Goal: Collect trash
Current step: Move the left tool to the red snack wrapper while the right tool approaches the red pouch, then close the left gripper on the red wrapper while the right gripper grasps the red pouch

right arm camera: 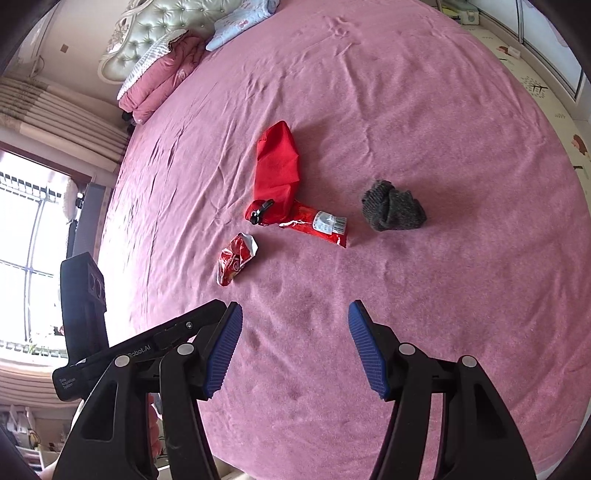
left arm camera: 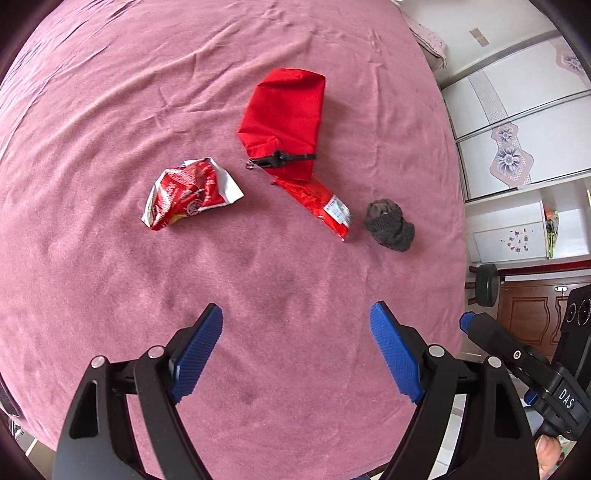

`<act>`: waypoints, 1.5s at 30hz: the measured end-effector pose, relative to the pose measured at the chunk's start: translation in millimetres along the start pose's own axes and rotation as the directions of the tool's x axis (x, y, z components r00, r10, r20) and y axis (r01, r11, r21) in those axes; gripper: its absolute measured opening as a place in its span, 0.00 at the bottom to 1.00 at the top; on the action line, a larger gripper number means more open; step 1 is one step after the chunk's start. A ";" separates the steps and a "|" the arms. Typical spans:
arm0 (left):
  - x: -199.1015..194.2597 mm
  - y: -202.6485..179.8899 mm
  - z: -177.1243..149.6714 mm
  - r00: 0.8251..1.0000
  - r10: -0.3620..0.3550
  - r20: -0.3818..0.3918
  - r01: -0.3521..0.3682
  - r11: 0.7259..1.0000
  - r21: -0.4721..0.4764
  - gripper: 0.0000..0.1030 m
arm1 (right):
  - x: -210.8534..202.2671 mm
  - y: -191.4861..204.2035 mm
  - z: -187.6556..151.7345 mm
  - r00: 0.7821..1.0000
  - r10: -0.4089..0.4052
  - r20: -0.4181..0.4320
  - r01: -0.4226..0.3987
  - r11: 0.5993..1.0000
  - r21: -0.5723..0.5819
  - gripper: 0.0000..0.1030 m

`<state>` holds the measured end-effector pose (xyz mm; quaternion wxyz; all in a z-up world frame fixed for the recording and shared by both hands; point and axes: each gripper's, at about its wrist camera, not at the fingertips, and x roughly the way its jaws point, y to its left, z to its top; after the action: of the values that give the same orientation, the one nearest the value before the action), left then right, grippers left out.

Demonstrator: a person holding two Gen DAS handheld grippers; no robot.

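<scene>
A crumpled red and white snack wrapper [left arm camera: 192,192] [right arm camera: 236,258] lies on the pink bedspread [left arm camera: 110,110] [right arm camera: 406,110]. A flat red wrapper with a barcode label [left arm camera: 319,201] [right arm camera: 321,225] lies to its right, one end tucked under a red drawstring pouch [left arm camera: 284,118] [right arm camera: 277,170]. A dark grey rolled sock [left arm camera: 389,225] [right arm camera: 393,206] sits further right. My left gripper [left arm camera: 297,354] is open and empty, short of the items. My right gripper [right arm camera: 295,350] is open and empty too, near the bed's front edge.
Folded pink and blue bedding [right arm camera: 166,74] and a tufted headboard [right arm camera: 159,22] are at the bed's far left end. White wardrobes [left arm camera: 517,129] stand to the right of the bed. A window [right arm camera: 26,240] is on the left. A patterned floor mat [right arm camera: 546,96] lies beyond the bed.
</scene>
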<state>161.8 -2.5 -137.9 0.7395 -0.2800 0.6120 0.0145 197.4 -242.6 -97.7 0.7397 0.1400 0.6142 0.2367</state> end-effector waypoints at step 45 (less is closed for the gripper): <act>91.6 142.0 127.0 0.999 0.037 -0.032 -0.041 0.989 -0.144 0.17 | 227.3 11.3 146.5 0.970 -0.070 -0.231 0.066 0.998 -0.022 0.43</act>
<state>246.9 142.6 -265.9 0.7077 -0.3211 0.6255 0.0693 368.6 -102.0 -253.3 0.6718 0.0850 0.6989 0.2303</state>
